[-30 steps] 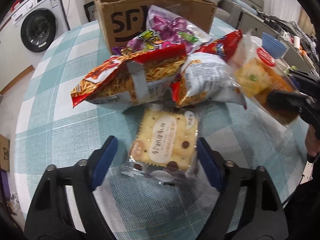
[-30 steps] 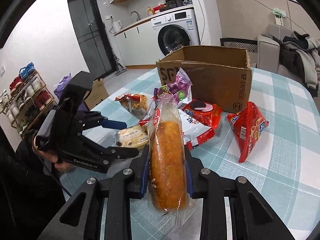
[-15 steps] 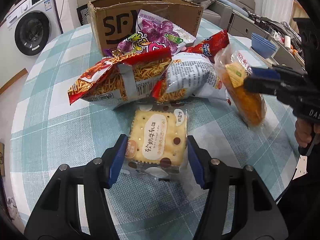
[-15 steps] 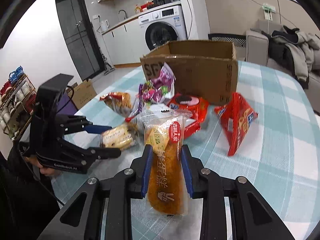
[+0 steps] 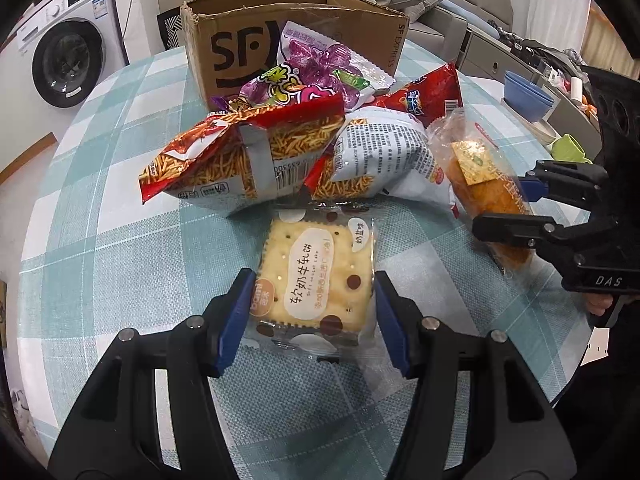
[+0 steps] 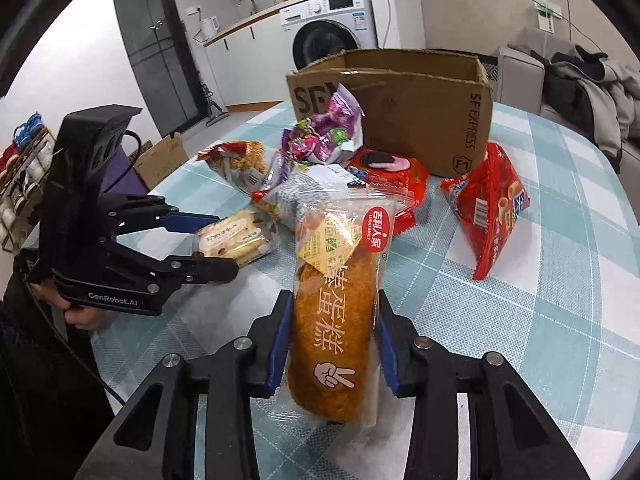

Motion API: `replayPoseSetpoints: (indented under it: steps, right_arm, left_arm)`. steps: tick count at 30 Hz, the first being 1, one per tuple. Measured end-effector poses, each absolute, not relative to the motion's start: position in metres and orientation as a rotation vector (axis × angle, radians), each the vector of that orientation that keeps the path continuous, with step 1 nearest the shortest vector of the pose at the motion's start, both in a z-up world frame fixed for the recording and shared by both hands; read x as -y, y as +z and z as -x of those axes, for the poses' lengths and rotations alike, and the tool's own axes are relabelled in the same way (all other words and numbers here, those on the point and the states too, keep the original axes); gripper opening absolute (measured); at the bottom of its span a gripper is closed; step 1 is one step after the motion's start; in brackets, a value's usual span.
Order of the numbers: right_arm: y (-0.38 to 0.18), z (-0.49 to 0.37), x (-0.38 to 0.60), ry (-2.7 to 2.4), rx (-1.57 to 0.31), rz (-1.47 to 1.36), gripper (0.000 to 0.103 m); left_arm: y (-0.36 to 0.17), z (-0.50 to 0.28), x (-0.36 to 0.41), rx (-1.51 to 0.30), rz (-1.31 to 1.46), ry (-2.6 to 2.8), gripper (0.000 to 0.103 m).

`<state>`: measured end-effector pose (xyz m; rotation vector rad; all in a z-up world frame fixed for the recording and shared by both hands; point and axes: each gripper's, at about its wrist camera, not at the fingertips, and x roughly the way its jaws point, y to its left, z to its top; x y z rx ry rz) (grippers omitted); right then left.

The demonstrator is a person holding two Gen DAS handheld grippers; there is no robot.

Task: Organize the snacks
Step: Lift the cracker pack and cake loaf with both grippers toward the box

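Note:
My left gripper [image 5: 314, 312] is shut on a clear pack of square milk crackers [image 5: 316, 272] that rests on the checked tablecloth; the pack also shows in the right wrist view [image 6: 236, 238]. My right gripper [image 6: 330, 340] is shut on a long orange cake in a clear wrapper [image 6: 334, 312], held above the table; it shows in the left wrist view [image 5: 480, 184] at the right. An open cardboard SF box [image 6: 404, 100] stands at the back of the table. A pile of snack bags lies in front of it.
The pile holds noodle-snack bags [image 5: 248, 156], a purple candy bag [image 5: 316, 76], a red cookie pack [image 6: 388, 172] and a red bag [image 6: 492, 204] to the right. The round table's edge [image 5: 52, 152] is near on the left. Blue bowls [image 5: 528, 96] sit beyond the table.
My left gripper has closed in from wide open onto the cracker pack. My right gripper has lowered and pulled back with the cake, tilting it upright.

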<state>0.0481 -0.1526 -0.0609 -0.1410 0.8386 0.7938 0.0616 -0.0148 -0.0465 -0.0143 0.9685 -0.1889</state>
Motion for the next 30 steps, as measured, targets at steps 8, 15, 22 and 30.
replayPoseSetpoints:
  steps: [8,15,22,30]
  right_arm:
    - [-0.045,-0.044,0.164,0.809,-0.793,0.073,0.037]
    - [-0.027,-0.043,0.174,0.798,-0.758,0.017,0.037]
    - [-0.018,-0.045,0.182,0.762,-0.722,-0.012,0.037]
    - [-0.003,-0.044,0.192,0.718,-0.672,-0.045,0.037]
  left_arm:
    - [-0.034,-0.048,0.012,-0.914,0.036,-0.216,0.055]
    - [-0.02,-0.039,0.012,-0.874,0.056,-0.233,0.055]
    - [-0.01,-0.027,0.019,-0.85,0.056,-0.257,0.055]
    - [0.007,-0.012,0.018,-0.796,0.074,-0.281,0.055]
